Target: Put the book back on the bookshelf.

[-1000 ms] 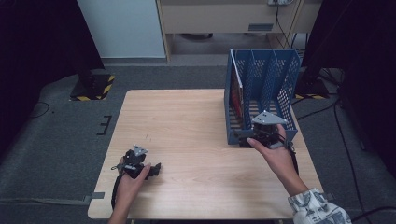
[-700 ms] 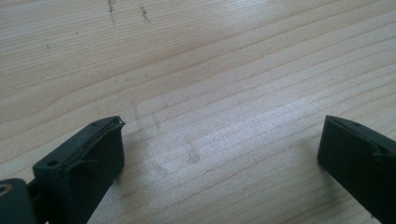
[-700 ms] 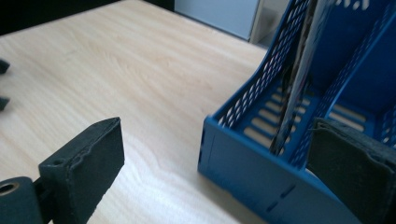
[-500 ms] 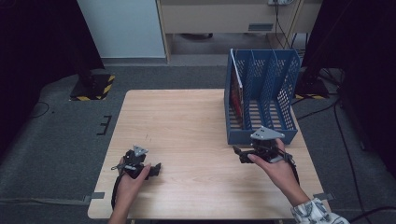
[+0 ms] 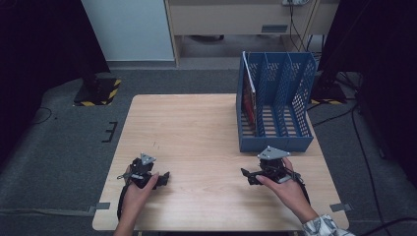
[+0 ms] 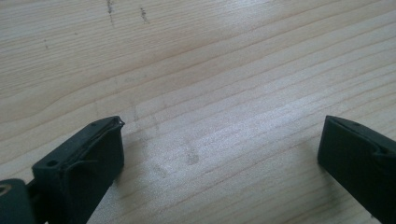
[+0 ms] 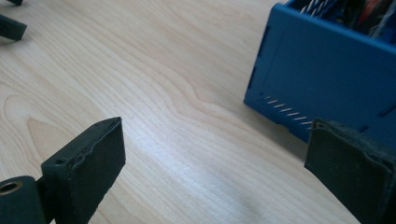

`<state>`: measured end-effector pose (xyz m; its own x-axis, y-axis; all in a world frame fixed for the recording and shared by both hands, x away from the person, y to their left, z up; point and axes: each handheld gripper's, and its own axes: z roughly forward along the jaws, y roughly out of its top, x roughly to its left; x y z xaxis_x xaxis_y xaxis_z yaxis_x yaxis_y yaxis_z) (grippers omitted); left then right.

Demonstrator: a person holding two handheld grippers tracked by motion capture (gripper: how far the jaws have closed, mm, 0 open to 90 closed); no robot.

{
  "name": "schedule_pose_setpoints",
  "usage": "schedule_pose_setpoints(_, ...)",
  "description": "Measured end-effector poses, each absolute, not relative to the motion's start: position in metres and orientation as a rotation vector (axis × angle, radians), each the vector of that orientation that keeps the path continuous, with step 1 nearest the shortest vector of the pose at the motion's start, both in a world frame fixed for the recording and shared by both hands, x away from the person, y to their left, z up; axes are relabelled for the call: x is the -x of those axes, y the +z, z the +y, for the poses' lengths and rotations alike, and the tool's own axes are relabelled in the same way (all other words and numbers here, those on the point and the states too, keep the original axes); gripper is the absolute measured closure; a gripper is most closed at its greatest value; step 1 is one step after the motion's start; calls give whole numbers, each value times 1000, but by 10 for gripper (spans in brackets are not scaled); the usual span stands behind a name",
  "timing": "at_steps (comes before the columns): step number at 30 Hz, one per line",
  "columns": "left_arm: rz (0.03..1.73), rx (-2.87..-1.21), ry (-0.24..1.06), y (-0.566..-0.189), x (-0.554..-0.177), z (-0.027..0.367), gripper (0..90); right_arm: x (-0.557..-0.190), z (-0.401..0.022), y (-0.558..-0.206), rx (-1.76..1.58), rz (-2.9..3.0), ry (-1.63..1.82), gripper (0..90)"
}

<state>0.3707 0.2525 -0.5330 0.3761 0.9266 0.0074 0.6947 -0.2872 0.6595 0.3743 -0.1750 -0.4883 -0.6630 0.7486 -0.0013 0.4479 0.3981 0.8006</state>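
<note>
Blue plastic makes up the rack, a file holder with perforated dividers forming three slots and a solid low front wall; it stands at the table's far right. Books fill its leftmost slot. Right gripper rests just in front of it, jaws spread, empty. Left gripper lies near the front left, released too.

grey carpet floor, pale cabinet behind wooden table, dark surroundings at sides.
</note>
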Motion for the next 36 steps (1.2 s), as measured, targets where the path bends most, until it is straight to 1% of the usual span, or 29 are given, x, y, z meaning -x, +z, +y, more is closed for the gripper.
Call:
schedule_pose_setpoints(9,1388,-2075,532,-533,-371,252,0,-370,-163,-504,-1007,2373,1128,55)
schedule_pose_setpoints(15,1385,-2074,531,-533,-371,252,0,-371,-147,-513,-995,2419,1114,54)
schedule_pose_setpoints(23,1381,-2075,530,-533,-371,251,0,-391,-120,-523,-1004,2460,1061,73)
schedule_pose_setpoints(28,1379,-2077,528,-533,-371,252,0,-395,-109,-532,-1021,2453,988,58)
schedule_pose_setpoints(32,1382,-2073,529,-533,-371,251,0,-398,-110,-540,-1074,2427,1008,7)
schedule_pose_setpoints(36,1378,-2077,527,-533,-371,251,0,-399,-112,-540,-1110,2406,995,4)
